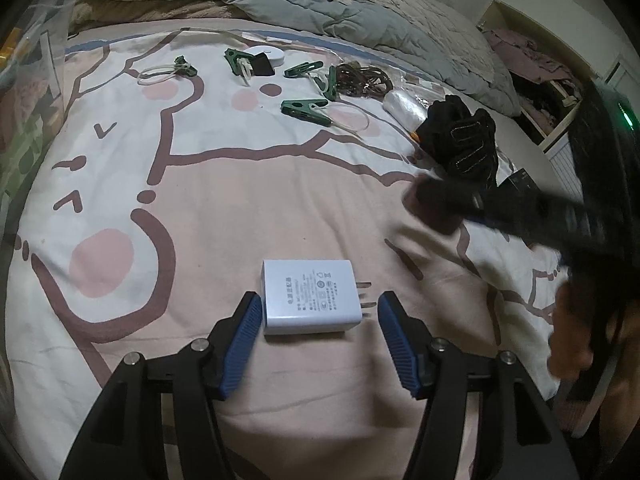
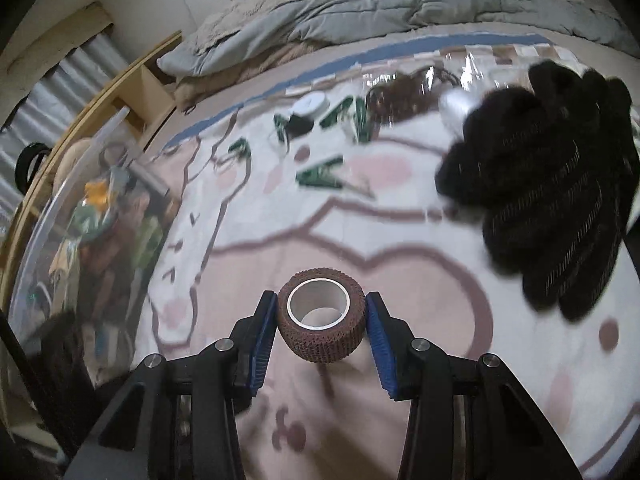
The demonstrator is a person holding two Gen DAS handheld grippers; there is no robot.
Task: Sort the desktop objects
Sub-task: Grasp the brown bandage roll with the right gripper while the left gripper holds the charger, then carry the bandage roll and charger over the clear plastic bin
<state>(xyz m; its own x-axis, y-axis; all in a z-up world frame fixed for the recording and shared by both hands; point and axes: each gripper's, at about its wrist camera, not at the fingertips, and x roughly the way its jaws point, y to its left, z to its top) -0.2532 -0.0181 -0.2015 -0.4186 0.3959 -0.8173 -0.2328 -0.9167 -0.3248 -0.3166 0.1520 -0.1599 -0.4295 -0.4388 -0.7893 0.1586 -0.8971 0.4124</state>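
Pinching a brown bandage roll (image 2: 321, 325), the right tongs (image 2: 321, 312) risk squashing it; left tongs (image 1: 319, 307), spread, straddle a charger (image 1: 309, 297) on the bed (image 1: 240, 208).

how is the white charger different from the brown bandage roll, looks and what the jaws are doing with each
The white charger is a flat, smooth box with metal prongs; the brown bandage roll is a textured cylinder with a hollow white core. The charger lies on the bedsheet between the left gripper's jaws, which stand apart from it on the prong side; the roll is clamped by the right gripper's pads. Both sit between blue-padded jaws.
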